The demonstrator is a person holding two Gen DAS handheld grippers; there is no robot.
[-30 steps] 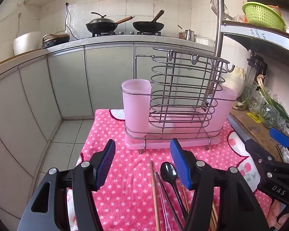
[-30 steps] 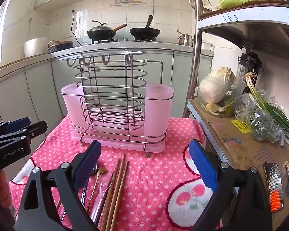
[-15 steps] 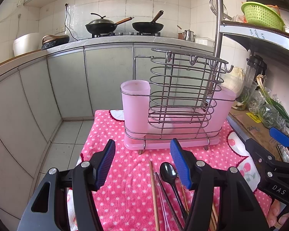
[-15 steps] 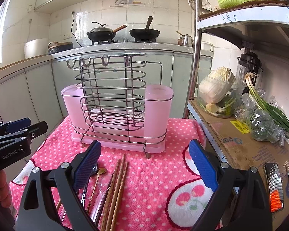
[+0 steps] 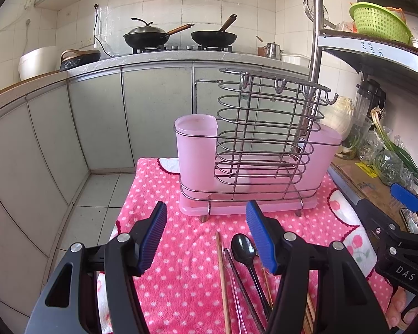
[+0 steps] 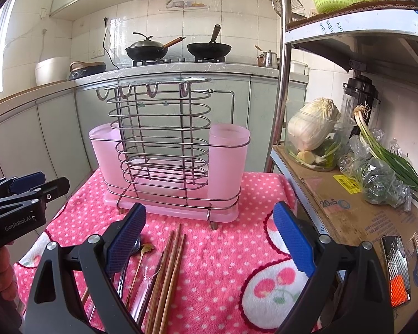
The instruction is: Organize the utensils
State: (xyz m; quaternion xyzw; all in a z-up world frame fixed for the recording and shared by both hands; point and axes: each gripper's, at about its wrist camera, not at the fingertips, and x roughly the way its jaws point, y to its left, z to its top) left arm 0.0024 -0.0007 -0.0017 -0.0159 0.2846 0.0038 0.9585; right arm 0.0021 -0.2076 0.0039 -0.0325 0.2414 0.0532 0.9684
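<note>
Essentially nothing has shifted over the last second. Wire-and-pink utensil rack [image 5: 253, 164] stands empty at the back of the pink-clothed worktop [image 6: 231, 250]. Chopsticks [image 6: 170, 272] and black spoon [image 5: 243, 247] lie untouched before it. Left tool [image 5: 206, 239] and right tool [image 6: 209, 239] hover, both open and empty: sorting not started.

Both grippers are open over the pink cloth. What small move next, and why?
Probably lower the open left gripper slightly rightward onto the black plastic spoon. Its bowl lies just inside the right-hand blue pad, nothing is gripped yet, and the wire utensil rack with pink plastic cups stands empty just behind. The right gripper hangs open beside the brown wooden chopsticks and can wait.
</note>
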